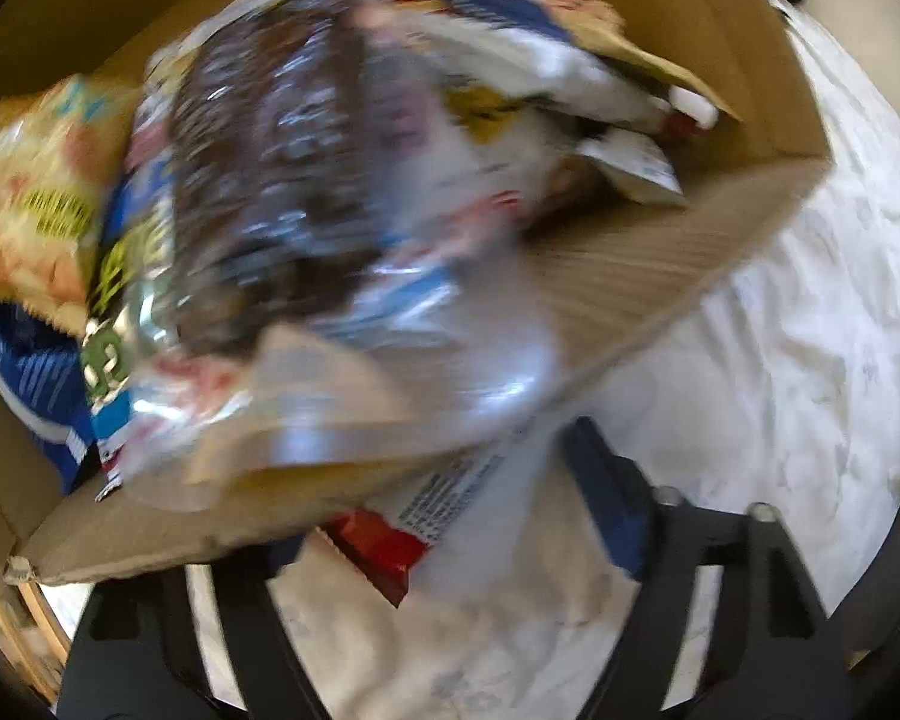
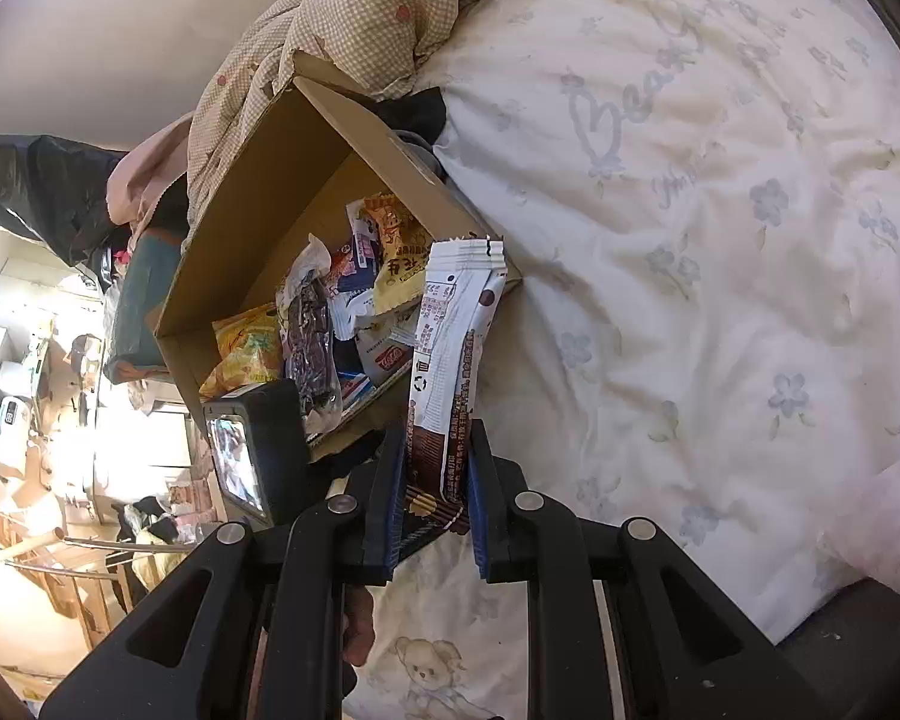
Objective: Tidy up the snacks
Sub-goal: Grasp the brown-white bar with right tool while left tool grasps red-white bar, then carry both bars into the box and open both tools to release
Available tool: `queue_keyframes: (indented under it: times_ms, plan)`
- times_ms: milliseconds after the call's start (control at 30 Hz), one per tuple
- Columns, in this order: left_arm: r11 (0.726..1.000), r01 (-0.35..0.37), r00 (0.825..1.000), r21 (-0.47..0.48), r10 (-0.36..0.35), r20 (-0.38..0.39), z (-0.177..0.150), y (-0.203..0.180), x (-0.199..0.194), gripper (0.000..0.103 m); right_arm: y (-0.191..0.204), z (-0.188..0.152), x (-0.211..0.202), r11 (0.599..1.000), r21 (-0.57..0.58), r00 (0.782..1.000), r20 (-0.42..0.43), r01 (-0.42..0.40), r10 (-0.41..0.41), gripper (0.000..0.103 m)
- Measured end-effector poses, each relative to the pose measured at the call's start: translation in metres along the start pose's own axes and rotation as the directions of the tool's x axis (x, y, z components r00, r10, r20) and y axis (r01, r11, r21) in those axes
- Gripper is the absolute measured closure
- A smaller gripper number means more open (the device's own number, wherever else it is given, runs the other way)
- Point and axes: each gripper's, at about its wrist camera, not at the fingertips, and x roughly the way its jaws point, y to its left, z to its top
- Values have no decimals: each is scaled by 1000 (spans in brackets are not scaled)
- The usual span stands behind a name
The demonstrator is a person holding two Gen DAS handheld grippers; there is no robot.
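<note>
A cardboard box (image 2: 282, 180) full of snack packets lies on the bed; it also shows in the left wrist view (image 1: 660, 252). My right gripper (image 2: 435, 480) is shut on a white and brown snack packet (image 2: 450, 348), held upright beside the box's near corner. My left gripper (image 1: 438, 504) is at the box's front wall, its jaws closed on a clear packet of dark brown snack (image 1: 282, 180) with a red end (image 1: 378, 546); this view is blurred. A yellow chip bag (image 1: 36, 192) lies at the box's left.
The white flowered bed sheet (image 2: 720, 240) spreads to the right. A checked quilt (image 2: 366, 12) is bunched behind the box. A cluttered floor lies off the bed's left edge. My left gripper's camera block (image 2: 258, 450) sits by the box.
</note>
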Motion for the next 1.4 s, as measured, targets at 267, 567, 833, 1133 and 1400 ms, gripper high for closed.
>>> queue_keyframes:
  times_ms: [267,567,833,1133,1400]
  plan:
    - [999,16,1000,49,-15,-23,-23,-8,-12,76,-1,2,-1,1000,9,1000,6,3,-3,84]
    - [990,71,995,-120,-80,-68,-81,21,-37,76,5,-2,1,1000,-12,1000,4,5,-5,84]
    - [971,81,996,-223,-71,54,-112,39,-100,76,11,-16,7,999,-24,998,-58,-22,20,84]
    - [963,53,967,-264,16,253,-77,69,-176,76,29,-21,-2,993,-96,997,-41,-71,67,84]
    - [959,34,964,-280,41,261,-26,81,-184,76,58,12,8,981,-189,999,-21,-49,46,84]
